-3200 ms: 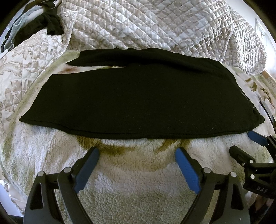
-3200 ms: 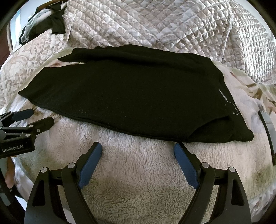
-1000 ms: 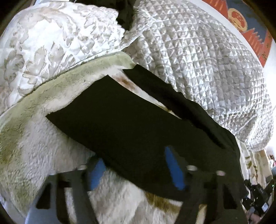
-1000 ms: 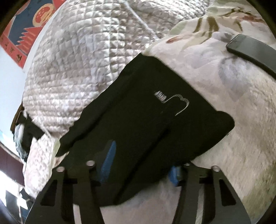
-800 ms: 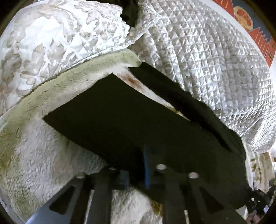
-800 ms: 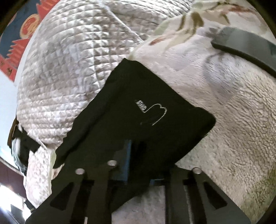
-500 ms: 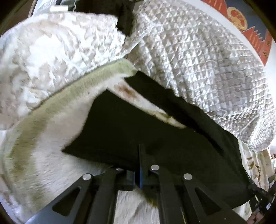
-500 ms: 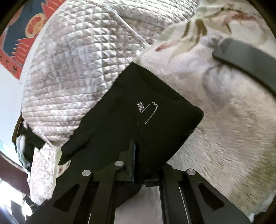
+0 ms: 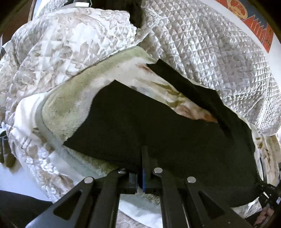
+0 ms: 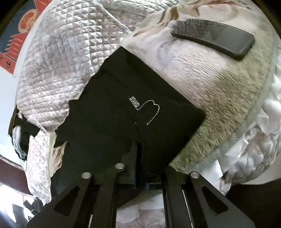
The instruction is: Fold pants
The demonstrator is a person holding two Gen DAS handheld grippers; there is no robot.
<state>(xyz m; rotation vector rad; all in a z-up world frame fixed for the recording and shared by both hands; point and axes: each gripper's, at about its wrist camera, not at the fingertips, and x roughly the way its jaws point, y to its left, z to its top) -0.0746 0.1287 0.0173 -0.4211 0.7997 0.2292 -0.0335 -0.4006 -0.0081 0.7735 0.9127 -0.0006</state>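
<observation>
The black pants (image 9: 158,126) lie on a fleecy blanket (image 9: 58,108) on a bed. My left gripper (image 9: 142,168) is shut on the near edge of the leg end, and the cloth is lifted off the blanket there. The second leg (image 9: 189,87) trails behind along the quilt. My right gripper (image 10: 139,157) is shut on the near edge of the waist end of the pants (image 10: 123,108), where a small silver logo (image 10: 147,108) shows. That end is lifted too. The fingertips of both grippers are hidden in black cloth.
A quilted silver bedspread (image 9: 202,40) is bunched behind the pants. A dark phone (image 10: 214,40) lies on the blanket to the right of the waist end. Dark clothes (image 9: 133,12) sit at the far left. The other gripper (image 9: 268,193) shows at the lower right of the left wrist view.
Both grippers moved to the near edge of the pants, closed on it, and raised it. The near leg has pulled away from the far leg, baring blanket between them.
</observation>
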